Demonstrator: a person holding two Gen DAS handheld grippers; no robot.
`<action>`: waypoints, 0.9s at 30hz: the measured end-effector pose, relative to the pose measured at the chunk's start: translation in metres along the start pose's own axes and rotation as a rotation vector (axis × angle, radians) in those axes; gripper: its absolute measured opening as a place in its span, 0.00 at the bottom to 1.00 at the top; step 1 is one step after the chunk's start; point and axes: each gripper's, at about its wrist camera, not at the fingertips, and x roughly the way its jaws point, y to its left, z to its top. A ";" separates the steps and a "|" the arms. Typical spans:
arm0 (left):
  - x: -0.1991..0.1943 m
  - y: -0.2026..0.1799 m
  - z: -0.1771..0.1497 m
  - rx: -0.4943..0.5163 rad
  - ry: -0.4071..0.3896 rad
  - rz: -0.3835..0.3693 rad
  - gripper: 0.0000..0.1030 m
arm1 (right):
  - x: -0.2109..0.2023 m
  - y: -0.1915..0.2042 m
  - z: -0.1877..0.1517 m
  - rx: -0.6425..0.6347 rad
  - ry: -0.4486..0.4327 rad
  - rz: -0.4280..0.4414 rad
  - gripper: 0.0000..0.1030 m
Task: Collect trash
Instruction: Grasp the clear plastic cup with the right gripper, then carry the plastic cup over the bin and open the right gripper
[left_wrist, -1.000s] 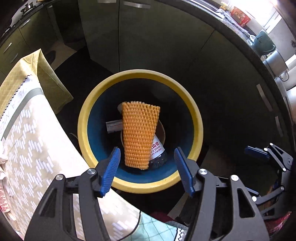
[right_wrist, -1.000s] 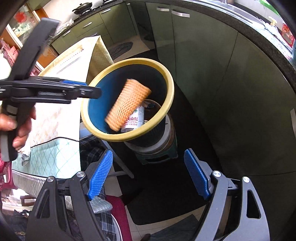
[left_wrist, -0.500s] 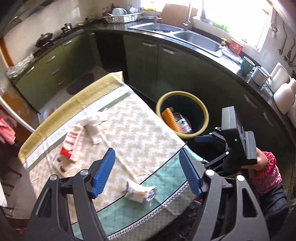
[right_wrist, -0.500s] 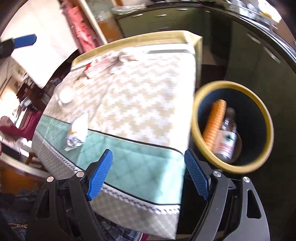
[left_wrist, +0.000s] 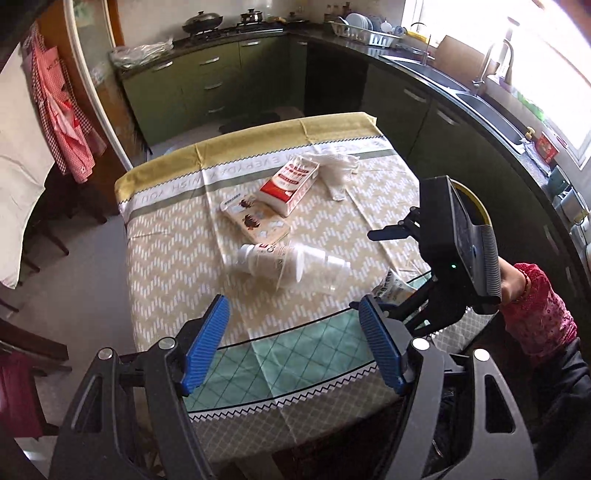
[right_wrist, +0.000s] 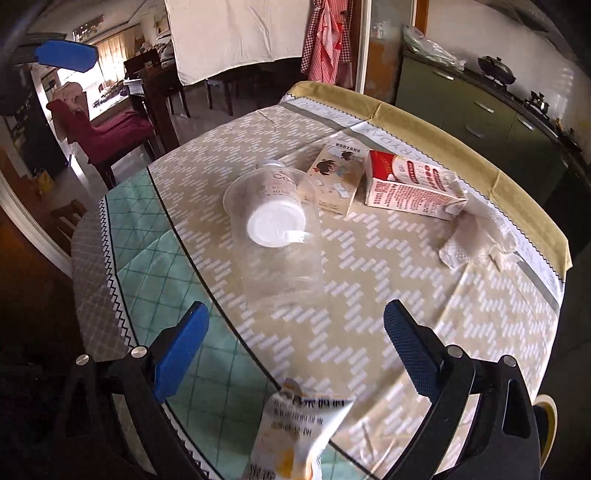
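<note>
1. Kitchen scene, seen from two hand-held claws pointing down at a table (left_wrist: 166, 254) covered in a patterned cloth.
2. The left claw (left_wrist: 301, 345) has its blue pads apart with nothing between them.
3. Ahead of the left claw, a clear plastic cup (left_wrist: 317, 269) lies on its side with a white bottle (left_wrist: 264, 260) just beside it.
4. Farther ahead of it lie a small picture carton (left_wrist: 255, 221), a red and white milk carton (left_wrist: 290, 184) and a crumpled white tissue (left_wrist: 338, 168), close together.
5. To the right of the left claw, the person's hand in a pink sleeve (left_wrist: 537, 306) holds the right claw.
6. The right claw (right_wrist: 295, 347) is opening, its jaws wide, with nothing between the pads.
7. Right under the right claw, at the near table edge, lies a crumpled snack wrapper (right_wrist: 295, 435).
8. Just ahead of the right claw lies the clear cup (right_wrist: 275, 236); past it sit the picture carton (right_wrist: 338, 181) and milk carton (right_wrist: 410, 186), with the tissue (right_wrist: 476, 240) off to the right.
9. A yellow bin rim (right_wrist: 546, 428) shows low at the right claw's right side.
</note>
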 end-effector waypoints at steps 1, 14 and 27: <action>0.002 0.005 -0.003 -0.010 0.003 0.000 0.67 | 0.009 0.001 0.004 -0.003 0.014 0.005 0.92; 0.028 0.038 -0.016 -0.075 0.052 -0.032 0.67 | 0.056 -0.002 0.024 0.021 0.103 0.091 0.53; 0.040 0.032 -0.015 -0.070 0.078 -0.038 0.67 | 0.001 0.005 -0.001 0.037 0.095 0.118 0.51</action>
